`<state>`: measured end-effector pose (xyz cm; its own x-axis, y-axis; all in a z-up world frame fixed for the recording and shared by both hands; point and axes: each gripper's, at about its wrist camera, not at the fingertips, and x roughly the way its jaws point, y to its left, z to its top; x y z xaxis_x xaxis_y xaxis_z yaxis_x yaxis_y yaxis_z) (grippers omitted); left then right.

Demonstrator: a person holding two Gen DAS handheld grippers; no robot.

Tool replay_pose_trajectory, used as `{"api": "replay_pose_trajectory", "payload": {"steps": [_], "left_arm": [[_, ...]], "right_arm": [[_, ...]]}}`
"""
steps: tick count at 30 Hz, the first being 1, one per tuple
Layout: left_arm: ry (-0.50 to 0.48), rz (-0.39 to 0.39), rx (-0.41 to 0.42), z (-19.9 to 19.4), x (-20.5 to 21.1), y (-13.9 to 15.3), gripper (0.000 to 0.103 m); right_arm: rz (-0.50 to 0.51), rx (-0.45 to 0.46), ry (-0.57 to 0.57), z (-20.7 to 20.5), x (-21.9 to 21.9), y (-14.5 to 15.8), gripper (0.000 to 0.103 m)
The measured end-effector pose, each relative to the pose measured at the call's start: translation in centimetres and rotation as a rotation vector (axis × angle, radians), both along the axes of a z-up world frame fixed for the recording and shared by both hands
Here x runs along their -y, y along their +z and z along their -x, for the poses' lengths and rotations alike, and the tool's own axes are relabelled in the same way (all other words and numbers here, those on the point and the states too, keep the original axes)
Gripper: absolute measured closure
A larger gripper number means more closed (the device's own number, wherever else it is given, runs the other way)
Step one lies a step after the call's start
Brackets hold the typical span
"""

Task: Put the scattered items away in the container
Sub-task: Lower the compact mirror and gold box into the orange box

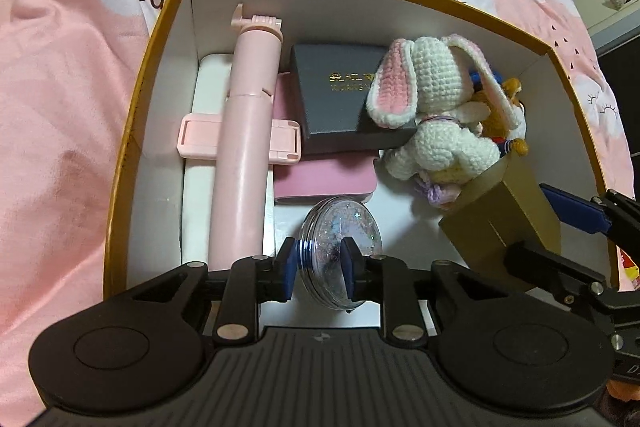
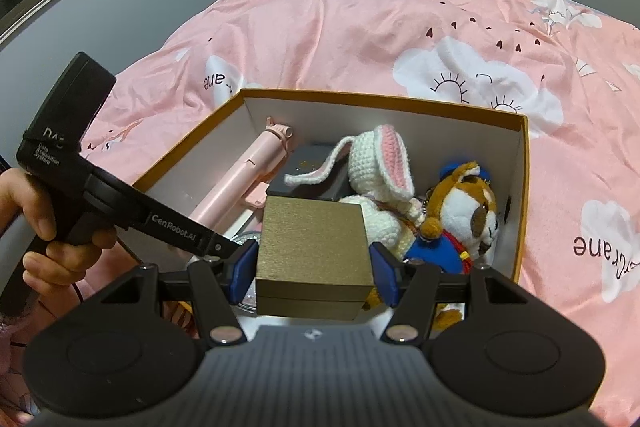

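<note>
The container [image 1: 168, 39] sits on the bed [image 1: 60, 147], nearly full. The left tool [image 1: 319, 269] straddles the glitter disc [image 1: 336, 251] near the front wall, pads seemingly just clear. The right tool [image 2: 312, 273] clamps the gold box [image 2: 316, 247] over the container.

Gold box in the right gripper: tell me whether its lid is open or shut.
Shut. The gold box shows only a thin seam line near its base, with no gap, held between the right gripper pads above the cardboard container.
</note>
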<state>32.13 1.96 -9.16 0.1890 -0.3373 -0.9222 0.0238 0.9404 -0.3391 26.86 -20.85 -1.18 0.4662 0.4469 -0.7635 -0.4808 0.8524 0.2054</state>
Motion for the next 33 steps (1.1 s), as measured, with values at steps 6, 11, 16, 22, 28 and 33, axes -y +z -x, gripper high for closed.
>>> {"api": "replay_pose_trajectory", "payload": {"steps": [6,11,16,22,28,33], "left_arm": [[-0.008,-0.019,-0.002,0.1,0.2,0.0,0.076],[0.0,-0.009,0.009,0.4,-0.2,0.5,0.076],[0.002,0.021,0.091,0.9,-0.9,2.2,0.076],[0.034,0.011,0.159,1.3,-2.1,3.8,0.076],[0.072,0.046,0.178,1.8,-3.5,4.1,0.076],[0.078,0.05,0.187,2.2,-4.2,4.1,0.076]], "right_arm": [[0.014,-0.017,0.001,-0.2,-0.2,-0.4,0.04],[0.023,-0.028,0.005,-0.4,-0.6,-0.6,0.041],[0.02,-0.051,0.014,-0.8,-1.4,-0.7,0.04],[0.05,-0.095,0.025,-1.8,-3.6,-1.1,0.041],[0.091,-0.154,0.002,-2.8,-6.1,-2.3,0.041],[0.115,-0.194,-0.059,-3.4,-7.7,-3.3,0.041]]}}
